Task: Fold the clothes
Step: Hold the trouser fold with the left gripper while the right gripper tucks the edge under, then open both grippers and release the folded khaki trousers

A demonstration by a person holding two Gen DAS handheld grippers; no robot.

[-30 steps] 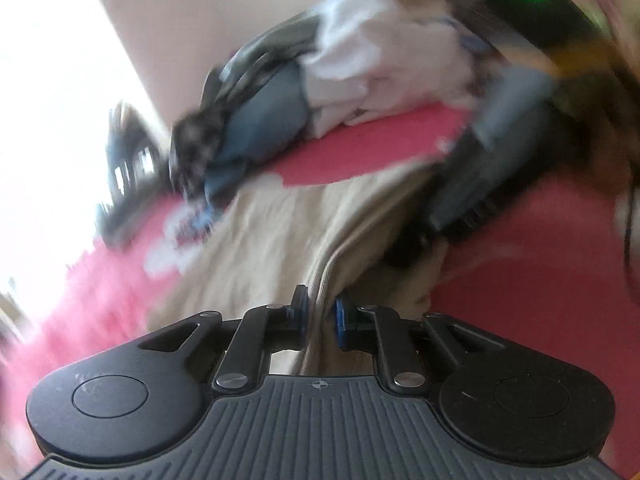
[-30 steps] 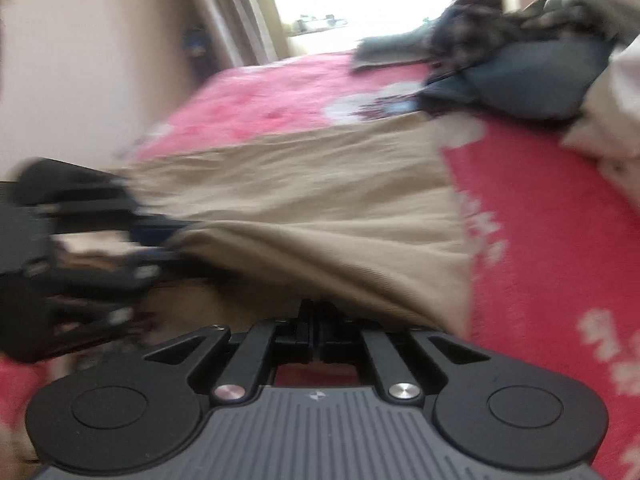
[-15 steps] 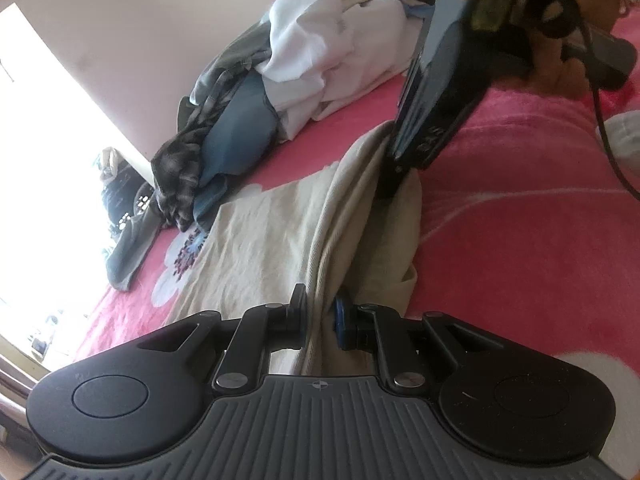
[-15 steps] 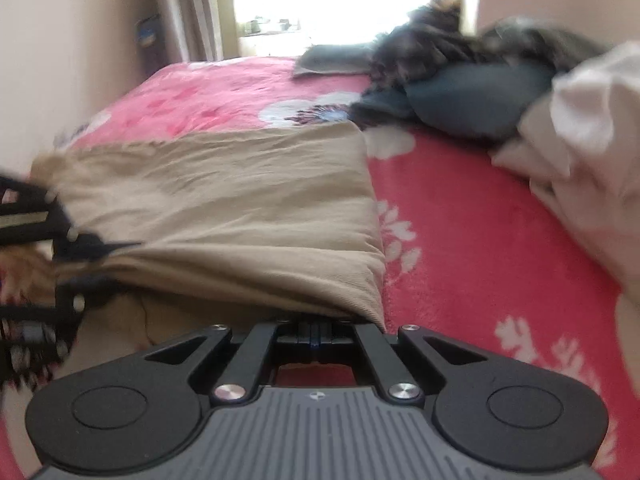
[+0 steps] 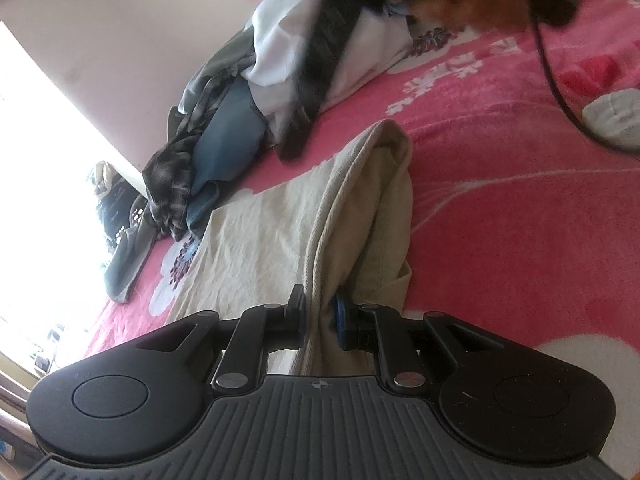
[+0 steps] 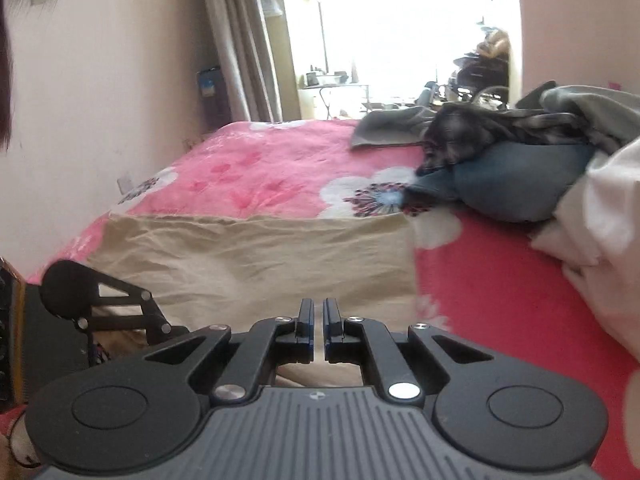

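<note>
No text, label, brand or number can be read in either view. The only sign is a small crosshair mark moulded on the ribbed body of the left gripper (image 5: pixel 319 314) and of the right gripper (image 6: pixel 319 330), near each body's front edge.

I log beige garment (image 6: pixel 248 264), plain, faint ribbed weave at folded edge. Blanket (image 6: pixel 500 300) pink-red, white flowers with dark purple speckled centres. Far right pile: denim-blue item (image 6: pixel 520 184), black-grey plaid shirt (image 6: pixel 464 136), grey cloth (image 6: pixel 384 128), white fabric (image 6: pixel 600 216). Left gripper (image 5: pixel 320 314) black, blue pad. Right gripper (image 6: pixel 319 330) black, dark blue pad edges. Wall (image 6: pixel 100 80) pale cream; curtain (image 6: pixel 244 40) beige-grey.
</note>
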